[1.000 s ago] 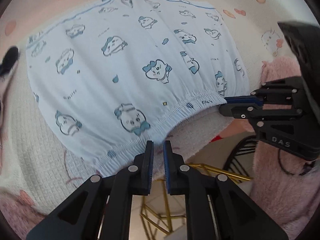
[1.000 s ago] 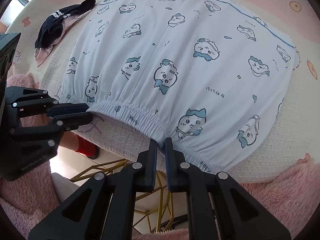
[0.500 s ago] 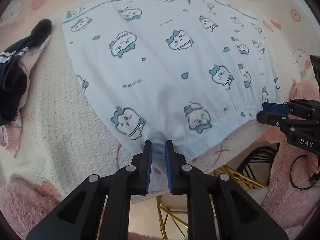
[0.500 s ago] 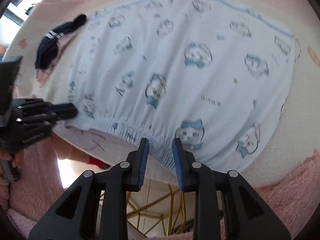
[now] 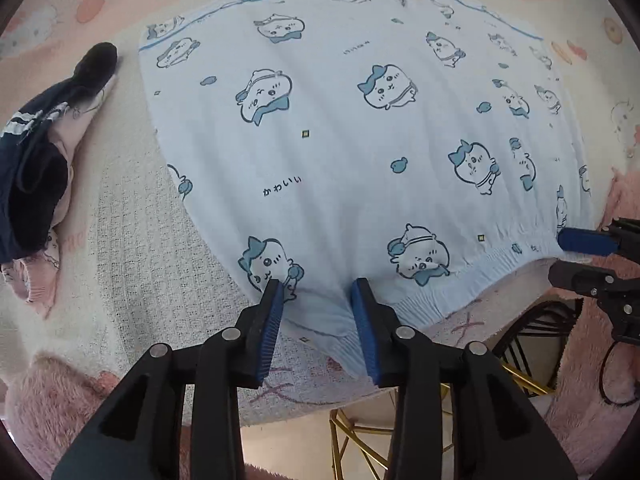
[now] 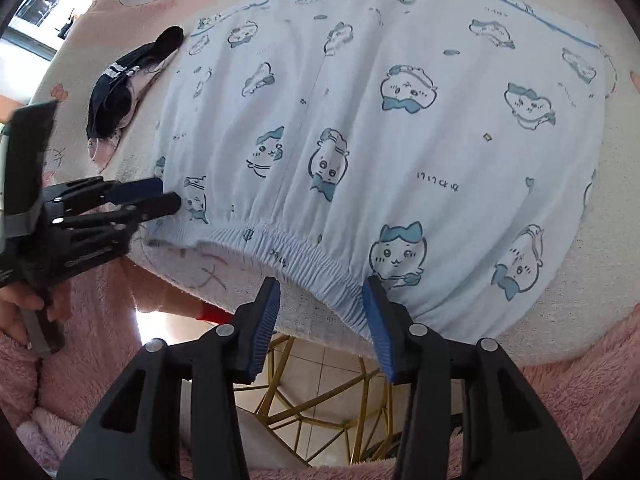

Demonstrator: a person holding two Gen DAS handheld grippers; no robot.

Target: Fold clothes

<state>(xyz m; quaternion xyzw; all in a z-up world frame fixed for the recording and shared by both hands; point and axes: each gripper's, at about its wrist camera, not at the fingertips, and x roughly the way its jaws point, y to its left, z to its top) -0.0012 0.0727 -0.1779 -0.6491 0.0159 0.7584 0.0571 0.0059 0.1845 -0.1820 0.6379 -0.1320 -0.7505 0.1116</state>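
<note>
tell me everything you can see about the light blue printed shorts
The light blue shorts lie spread flat on a cream waffle-knit cloth, soft cotton by the look, printed with cartoon animals, small blue shapes and Japanese lettering. A gathered elastic waistband faces the cameras; darker blue piping edges the far hems. The left tool and right tool, jaws opening, straddle the waistband's two ends without pinching. A dark navy garment lies alongside, apart.

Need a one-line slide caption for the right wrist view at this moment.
Right gripper opening over the elastic waistband of light-blue cartoon-print shorts spread on a white blanket, left gripper at the far corner.
</note>
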